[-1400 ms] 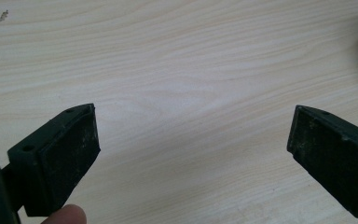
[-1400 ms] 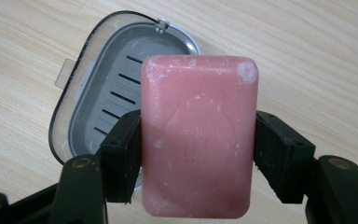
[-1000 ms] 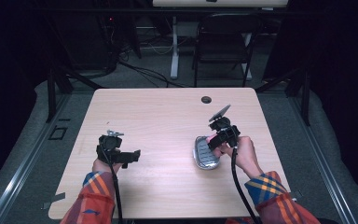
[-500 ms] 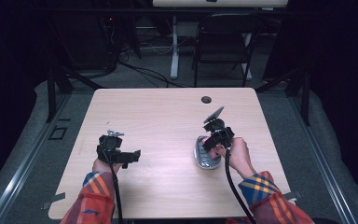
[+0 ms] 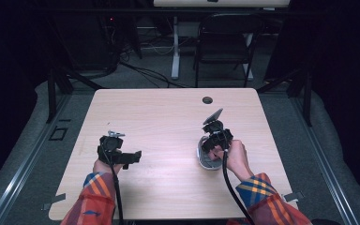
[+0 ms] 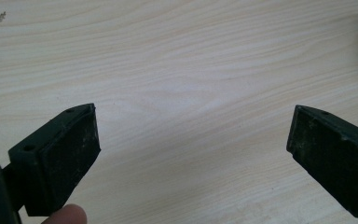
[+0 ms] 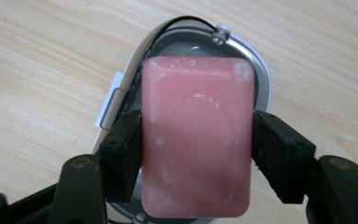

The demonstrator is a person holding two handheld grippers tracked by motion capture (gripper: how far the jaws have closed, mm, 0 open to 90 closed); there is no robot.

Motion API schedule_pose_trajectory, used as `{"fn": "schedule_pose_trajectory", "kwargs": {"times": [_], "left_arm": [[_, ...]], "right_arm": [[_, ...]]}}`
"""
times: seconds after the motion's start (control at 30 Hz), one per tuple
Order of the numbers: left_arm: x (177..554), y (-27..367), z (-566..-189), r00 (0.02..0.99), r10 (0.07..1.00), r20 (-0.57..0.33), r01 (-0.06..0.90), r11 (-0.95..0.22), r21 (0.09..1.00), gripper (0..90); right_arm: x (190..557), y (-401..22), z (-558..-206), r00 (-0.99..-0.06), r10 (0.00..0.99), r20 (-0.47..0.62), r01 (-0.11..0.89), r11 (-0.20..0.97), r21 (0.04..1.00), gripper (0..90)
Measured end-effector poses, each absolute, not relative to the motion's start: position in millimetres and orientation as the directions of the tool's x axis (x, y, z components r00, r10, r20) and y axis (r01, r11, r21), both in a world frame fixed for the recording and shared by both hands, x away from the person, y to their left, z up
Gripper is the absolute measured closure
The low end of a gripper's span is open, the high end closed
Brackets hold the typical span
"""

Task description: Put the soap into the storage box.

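Observation:
A pink bar of soap [image 7: 196, 140] is clamped by its long sides in my right gripper [image 7: 196, 156], which is shut on it. Just beneath the bar lies an oval white and metal dish [image 7: 261, 74], partly hidden by it. In the high view my right gripper [image 5: 214, 140] points down over the dish [image 5: 205, 161] at the right of the table. My left gripper [image 5: 132, 157] rests at the table's left, pointing right. Its jaws stand open over bare wood, with nothing between them [image 6: 193, 140].
The light wooden table [image 5: 168, 117] has a small dark cable hole [image 5: 207, 100] near its far edge. A black chair [image 5: 225, 42] and a desk leg stand beyond the table on the dark floor.
My right gripper has shifted a little to the left with the soap and now hangs more squarely over the dish. The left gripper has not moved.

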State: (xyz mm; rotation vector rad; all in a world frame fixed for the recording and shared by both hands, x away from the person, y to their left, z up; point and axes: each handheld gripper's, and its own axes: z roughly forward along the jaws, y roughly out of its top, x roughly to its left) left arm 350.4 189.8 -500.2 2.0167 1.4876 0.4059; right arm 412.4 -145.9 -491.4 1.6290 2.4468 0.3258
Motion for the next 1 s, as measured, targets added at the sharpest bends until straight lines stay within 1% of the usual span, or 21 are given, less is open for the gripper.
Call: {"fn": "schedule_pose_trajectory", "kwargs": {"times": [0.1,0.13,0.17,0.27,0.43,0.47,0.5,0.53,0.63,0.7,0.83,0.87,0.93,1.0], "left_arm": [[350,190,-500,0.328,0.939,-0.101,0.759,-0.199,0.619,2.4],[350,190,-500,0.33,0.939,-0.101,0.761,-0.2,0.617,2.4],[350,190,-500,0.33,0.939,-0.101,0.761,-0.2,0.617,2.4],[350,190,-500,0.33,0.939,-0.099,0.759,-0.201,0.619,2.4],[350,190,-500,0.333,0.938,-0.098,0.759,-0.205,0.618,2.4],[351,190,-500,0.333,0.938,-0.099,0.759,-0.204,0.618,2.4],[351,190,-500,0.332,0.938,-0.099,0.76,-0.204,0.617,2.4],[351,190,-500,0.333,0.938,-0.098,0.759,-0.205,0.618,2.4],[350,189,-500,0.331,0.938,-0.099,0.76,-0.203,0.617,2.4],[350,189,-500,0.33,0.939,-0.1,0.761,-0.201,0.617,2.4],[350,189,-500,0.331,0.938,-0.099,0.76,-0.203,0.617,2.4],[350,189,-500,0.33,0.939,-0.1,0.76,-0.201,0.618,2.4],[350,189,-500,0.33,0.939,-0.101,0.76,-0.201,0.618,2.4],[350,189,-500,0.33,0.939,-0.101,0.76,-0.201,0.618,2.4]], "right_arm": [[412,-147,-489,-0.375,0.927,-0.026,0.883,0.365,0.295,37.8],[411,-147,-486,-0.373,0.928,-0.016,0.884,0.361,0.297,40.5],[411,-147,-486,-0.373,0.928,-0.016,0.884,0.361,0.297,40.5],[410,-149,-483,-0.38,0.925,0.005,0.883,0.362,0.3,38.2],[409,-152,-479,-0.385,0.923,0.022,0.881,0.36,0.307,36.8],[408,-153,-478,-0.391,0.92,0.038,0.874,0.358,0.329,35.3],[408,-153,-478,-0.391,0.92,0.038,0.874,0.358,0.329,35.3],[406,-155,-474,-0.408,0.912,0.035,0.868,0.375,0.324,32.9],[405,-157,-471,-0.407,0.912,0.048,0.864,0.367,0.345,30.9],[405,-159,-469,-0.424,0.905,0.041,0.859,0.387,0.334,30.3],[403,-165,-464,-0.436,0.898,0.048,0.852,0.395,0.343,28.7],[402,-169,-462,-0.441,0.896,0.052,0.849,0.397,0.349,26.5],[401,-170,-462,-0.44,0.896,0.055,0.847,0.395,0.355,25.2],[399,-177,-459,-0.446,0.893,0.051,0.841,0.4,0.365,21.1]]}}
